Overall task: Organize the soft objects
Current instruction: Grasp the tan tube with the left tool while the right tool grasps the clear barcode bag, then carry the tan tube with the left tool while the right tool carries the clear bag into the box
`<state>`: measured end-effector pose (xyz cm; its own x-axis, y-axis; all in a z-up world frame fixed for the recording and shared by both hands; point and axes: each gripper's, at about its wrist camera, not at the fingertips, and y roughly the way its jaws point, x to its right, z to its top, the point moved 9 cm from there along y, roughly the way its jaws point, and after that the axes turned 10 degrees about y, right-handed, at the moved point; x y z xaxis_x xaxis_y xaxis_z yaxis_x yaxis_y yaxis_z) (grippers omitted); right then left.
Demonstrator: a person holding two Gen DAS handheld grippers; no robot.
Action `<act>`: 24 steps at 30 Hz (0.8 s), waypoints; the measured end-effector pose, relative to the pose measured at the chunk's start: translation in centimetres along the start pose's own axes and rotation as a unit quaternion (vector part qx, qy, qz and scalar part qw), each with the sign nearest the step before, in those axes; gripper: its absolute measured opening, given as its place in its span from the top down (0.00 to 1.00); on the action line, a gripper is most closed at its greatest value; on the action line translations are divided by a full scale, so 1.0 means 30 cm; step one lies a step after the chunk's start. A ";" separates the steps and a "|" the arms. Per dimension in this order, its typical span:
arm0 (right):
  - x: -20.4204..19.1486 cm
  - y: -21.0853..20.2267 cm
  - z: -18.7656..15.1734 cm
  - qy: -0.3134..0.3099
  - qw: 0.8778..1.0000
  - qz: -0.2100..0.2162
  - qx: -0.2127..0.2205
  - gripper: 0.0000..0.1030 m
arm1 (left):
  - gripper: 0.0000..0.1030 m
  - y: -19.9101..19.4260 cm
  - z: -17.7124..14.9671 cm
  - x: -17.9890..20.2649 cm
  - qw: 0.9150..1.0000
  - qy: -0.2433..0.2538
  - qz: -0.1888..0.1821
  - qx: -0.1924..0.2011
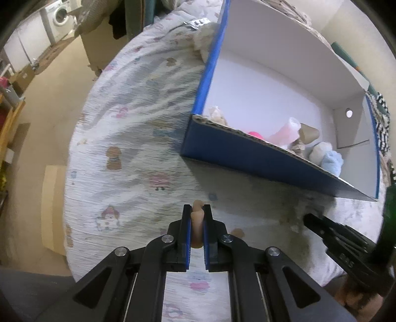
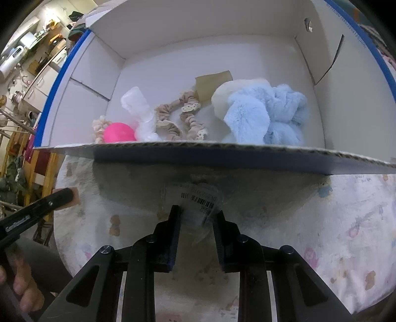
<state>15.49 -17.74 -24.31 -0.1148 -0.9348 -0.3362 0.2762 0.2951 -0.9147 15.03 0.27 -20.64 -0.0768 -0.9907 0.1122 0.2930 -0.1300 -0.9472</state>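
My left gripper is shut on a small beige soft piece above the patterned bedsheet, left of the blue cardboard box. My right gripper is shut on a clear plastic-wrapped item with barcode labels, just in front of the box's near wall. Inside the box lie a fluffy blue toy, a white plush, beige lace scrunchies, a pink ball and a translucent white piece.
The right gripper shows at the lower right of the left wrist view; the left gripper shows at the left edge of the right wrist view. A blister pack and a cream cloth lie behind the box. The bed edge drops to the floor on the left.
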 end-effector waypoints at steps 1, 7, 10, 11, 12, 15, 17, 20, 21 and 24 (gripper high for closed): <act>-0.006 -0.005 -0.005 -0.002 1.000 0.002 0.000 0.73 | 0.93 -0.002 0.001 -0.005 1.000 0.000 0.006 0.002; -0.087 -0.016 -0.079 -0.037 0.999 0.018 -0.007 0.73 | 0.93 -0.047 0.006 -0.014 0.999 0.012 0.032 0.024; -0.129 -0.033 -0.102 -0.051 0.998 0.027 -0.005 0.73 | 0.93 -0.083 0.007 -0.013 0.998 0.025 0.047 0.039; -0.135 -0.046 -0.105 -0.056 0.998 0.030 -0.003 0.73 | 0.93 -0.089 0.007 -0.015 0.997 0.027 0.050 0.042; -0.148 -0.052 -0.108 -0.060 0.998 0.031 0.000 0.73 | 0.93 -0.097 0.009 -0.016 0.997 0.028 0.053 0.046; -0.168 -0.087 -0.112 -0.065 0.997 0.038 0.011 0.73 | 0.93 -0.129 0.012 -0.029 0.996 0.028 0.064 0.058; -0.161 -0.125 -0.108 -0.065 0.997 0.045 0.020 0.73 | 0.93 -0.149 0.015 -0.041 0.995 0.024 0.070 0.067; -0.158 -0.185 -0.101 -0.063 0.996 0.059 0.037 0.73 | 0.93 -0.190 0.023 -0.056 0.993 0.017 0.076 0.086; -0.160 -0.207 -0.098 -0.063 0.995 0.063 0.045 0.73 | 0.93 -0.208 0.029 -0.058 0.992 0.015 0.076 0.096; -0.143 -0.275 -0.085 -0.065 0.993 0.070 0.063 0.73 | 0.93 -0.257 0.051 -0.058 0.989 0.015 0.080 0.120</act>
<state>11.27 -15.67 -15.90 0.0549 -0.9060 -0.4197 0.3994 0.4052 -0.8224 14.37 2.93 -13.08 -0.0384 -0.9982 -0.0469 0.5222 0.0200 -0.8526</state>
